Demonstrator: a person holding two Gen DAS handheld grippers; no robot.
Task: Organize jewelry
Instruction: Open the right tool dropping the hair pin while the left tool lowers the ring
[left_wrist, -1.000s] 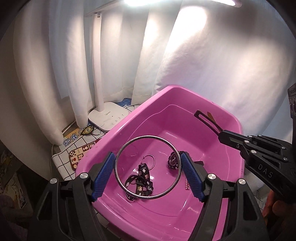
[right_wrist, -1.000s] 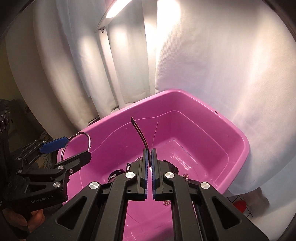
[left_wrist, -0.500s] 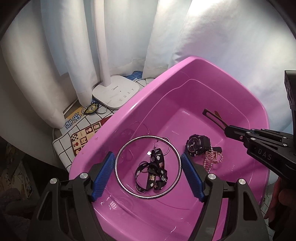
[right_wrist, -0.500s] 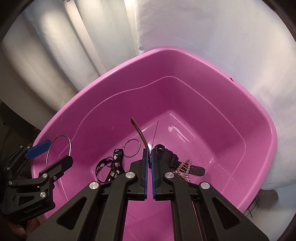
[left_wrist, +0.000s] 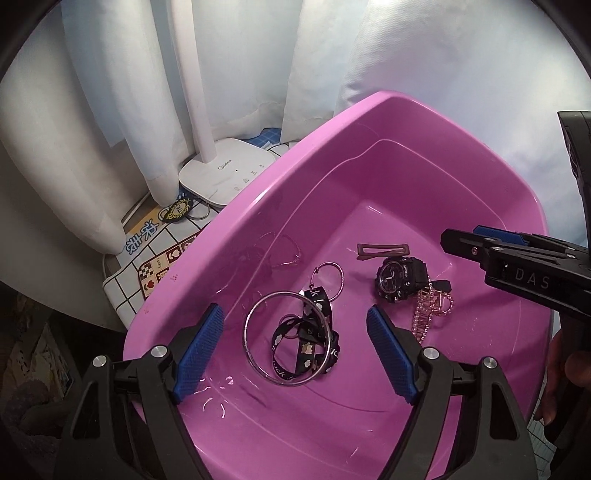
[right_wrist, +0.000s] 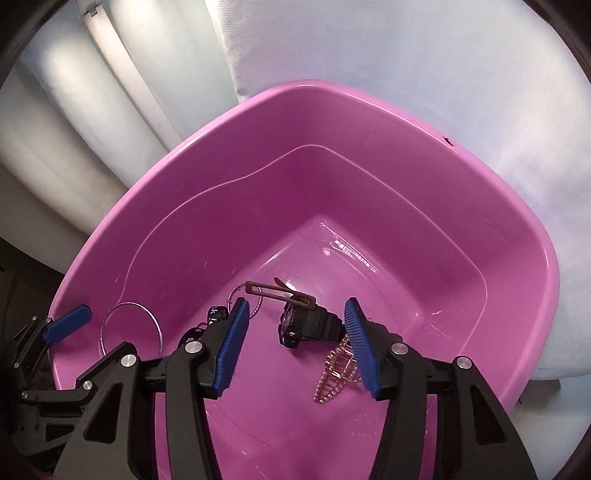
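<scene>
A pink tub (left_wrist: 258, 206) holds the jewelry. A silver bangle (left_wrist: 246, 332) lies loose on a black lanyard (left_wrist: 314, 314) on the tub floor, touching neither pad. My left gripper (left_wrist: 295, 349) hangs above it, its jaws opening. A thin brown hair clip (left_wrist: 384, 251) lies flat beside a black watch (left_wrist: 400, 275) and a gold rhinestone clip (left_wrist: 424, 314). A thin hoop (left_wrist: 341, 277) rests by the lanyard. My right gripper (right_wrist: 297, 347) is over the watch (right_wrist: 306, 325), jaws opening with nothing gripped; the brown clip (right_wrist: 273, 293) lies beyond its tips.
A white lamp base (left_wrist: 229, 173) and its pole stand left of the tub on a checked cloth (left_wrist: 122, 288), with a dark keychain (left_wrist: 179, 210) beside it. White curtains (left_wrist: 443, 74) hang close behind. A hand (left_wrist: 561, 376) holds the right gripper (left_wrist: 469, 240).
The left pads spread and the bangle dropped onto the lanyard. The right jaws went from shut to open, and the brown clip fell beside the watch. Both grippers tilted down over the tub.
</scene>
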